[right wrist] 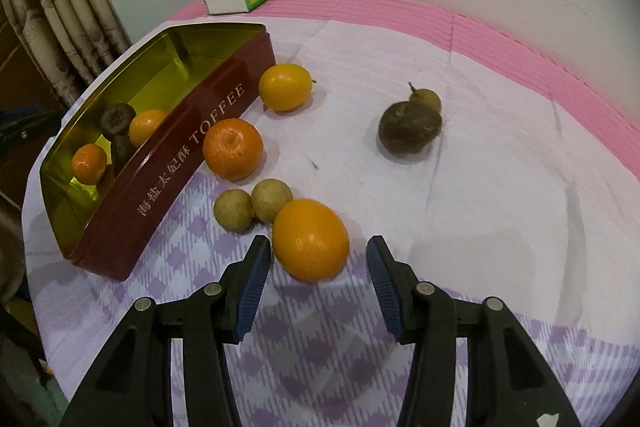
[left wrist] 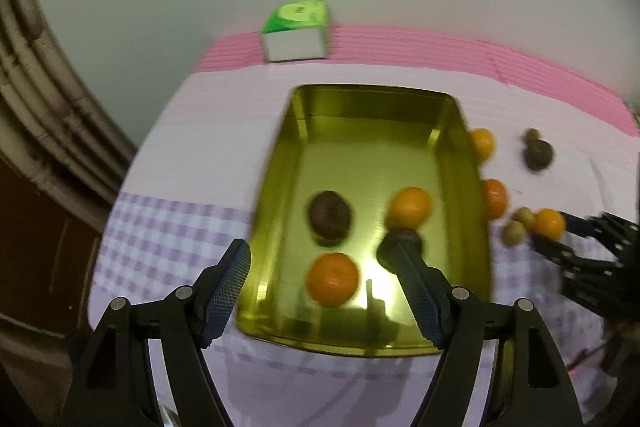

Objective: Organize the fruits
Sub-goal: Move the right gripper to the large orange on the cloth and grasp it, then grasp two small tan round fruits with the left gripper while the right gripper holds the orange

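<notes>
Left wrist view: You are holding the left hand-held gripper [left wrist: 320, 263] over the near end of the gold-lined tin [left wrist: 280, 163], its jaws spread wide with nothing between them. The tin is sitting on the bench [left wrist: 192, 155], which is covered by a lilac checked cloth. Inside the tin, a dark fruit [left wrist: 330, 217] is lying at 12 o'clock from an orange mandarin [left wrist: 332, 279], and a second orange fruit [left wrist: 410, 207] is lying at 3 o'clock from the dark fruit. Another dark fruit [left wrist: 394, 241] is partly hidden behind the right finger. The view is blurred. A green tissue box [left wrist: 296, 31] is standing at 12 o'clock beyond the tin. The right hand-held gripper [left wrist: 576, 239] is entering at 3 o'clock.

Right wrist view: You are positioning the right hand-held gripper [right wrist: 318, 263] around a large orange fruit [right wrist: 310, 239]. The jaws are standing apart on either side of it; the left pad is just beside the fruit and the right pad is clear of it. Two small tan fruits [right wrist: 252, 209] are touching each other at 10 o'clock from the orange fruit, and one touches it. A mandarin [right wrist: 233, 149] is resting against the red tin wall [right wrist: 188, 155] marked TOFFEE. A yellow-orange fruit [right wrist: 285, 87] is lying at 12 o'clock near the tin's far corner. A brown fruit [right wrist: 408, 133] is lying at 1 o'clock.
</notes>
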{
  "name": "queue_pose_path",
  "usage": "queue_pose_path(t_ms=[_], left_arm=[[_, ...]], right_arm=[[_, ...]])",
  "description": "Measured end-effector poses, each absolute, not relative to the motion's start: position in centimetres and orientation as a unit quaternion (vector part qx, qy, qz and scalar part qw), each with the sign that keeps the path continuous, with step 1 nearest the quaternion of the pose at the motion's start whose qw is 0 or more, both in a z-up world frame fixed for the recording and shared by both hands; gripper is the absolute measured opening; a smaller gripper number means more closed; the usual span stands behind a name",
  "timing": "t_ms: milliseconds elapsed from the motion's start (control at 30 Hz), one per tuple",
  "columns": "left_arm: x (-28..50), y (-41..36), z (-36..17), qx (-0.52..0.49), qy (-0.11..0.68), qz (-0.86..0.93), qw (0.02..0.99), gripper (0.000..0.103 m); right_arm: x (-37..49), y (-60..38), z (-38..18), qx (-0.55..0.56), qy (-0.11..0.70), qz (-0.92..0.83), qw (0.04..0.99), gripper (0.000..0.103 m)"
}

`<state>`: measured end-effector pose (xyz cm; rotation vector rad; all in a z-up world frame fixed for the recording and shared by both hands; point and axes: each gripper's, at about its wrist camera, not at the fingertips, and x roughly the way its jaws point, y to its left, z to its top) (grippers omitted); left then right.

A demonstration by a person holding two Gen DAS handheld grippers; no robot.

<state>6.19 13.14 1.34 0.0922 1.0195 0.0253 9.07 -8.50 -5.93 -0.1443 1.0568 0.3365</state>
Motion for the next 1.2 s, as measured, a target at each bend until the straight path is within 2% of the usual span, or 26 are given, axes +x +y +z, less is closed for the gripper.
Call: queue_pose_path(t_ms=[167,467,833,967,1200], left_arm=[[6.1,9.6,1.5,0.059,0.492,-0.022,0.869,0.075],[6.0,2.8,1.3,0.088,0.491,-0.087,0.862,0.075],[7.5,-2.2,-1.6,0.083,0.522,-0.141,0.837,0.074],[8.1,-3.2,-2.8,0.093,0.533,-0.138,0.829,0.071],[9.4,-4.1,-4.8,0.102,0.551,-0.131,0.818,0.056]], right_arm=[[9.1,-8.4,-6.2,-0.068,0.497,0.166,0.849,0.035],[8.7,-11.4,-5.9,-0.056,0.491,0.140,0.858,0.035],[8.0,-18.8,-5.7,-0.015,0.491,0.090,0.867,0.035],[7.6,-20.2,-5.7,-0.005,0.486,0.085,0.870,0.035],[7.2,-20.9,-5.6,0.007,0.482,0.087,0.872,0.035]])
